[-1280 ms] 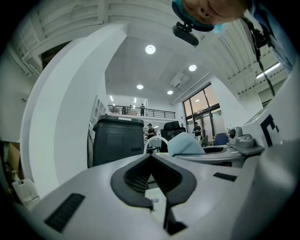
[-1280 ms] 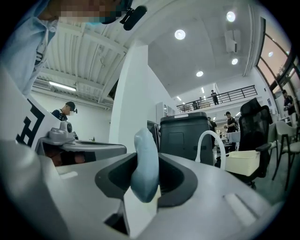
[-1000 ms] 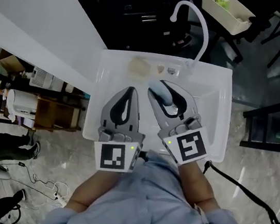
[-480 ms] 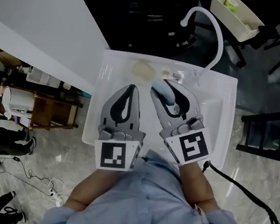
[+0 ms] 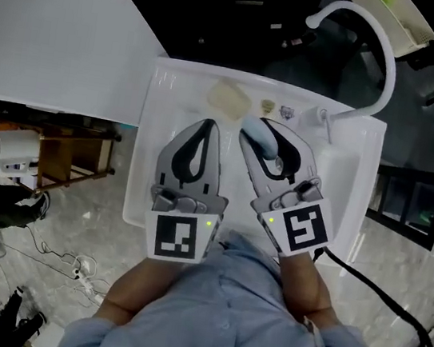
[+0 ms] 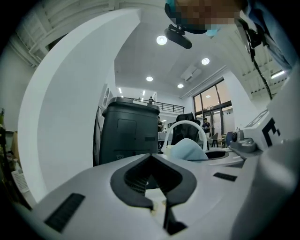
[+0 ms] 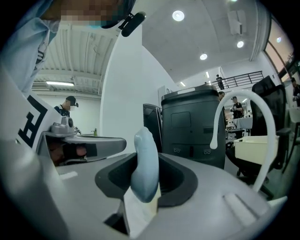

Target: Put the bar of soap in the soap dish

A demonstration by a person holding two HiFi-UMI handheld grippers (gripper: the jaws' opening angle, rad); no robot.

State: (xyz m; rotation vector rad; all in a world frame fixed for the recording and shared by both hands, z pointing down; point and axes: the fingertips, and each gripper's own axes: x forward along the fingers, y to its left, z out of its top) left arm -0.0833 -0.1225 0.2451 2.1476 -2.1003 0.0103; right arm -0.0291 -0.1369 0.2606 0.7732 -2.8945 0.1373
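Right gripper [image 5: 267,138]: jaws part-way closed and clamped on the soap [image 5: 255,130], a pale blue bar. In the right gripper view the gripper [image 7: 147,159] has the soap [image 7: 144,174] standing on edge between the dark pads, both pads pressed to its flat faces, its rounded top rising above the jaws.

Left gripper [image 5: 206,125]: jaws closed, tips meeting, nothing between them. The left gripper view confirms this: gripper [image 6: 151,157] with tips together and the space behind them empty.

Location: both grippers are side by side above the white sink [image 5: 145,158], left one just beside the right, not touching. The soap is held in the air over the basin, near the back ledge. A beige oval piece [image 5: 228,97] lies on that ledge, just left of the soap and apart from it; whether it is the dish cannot be told. The white faucet [image 5: 383,50] arches over the sink's right rear corner.
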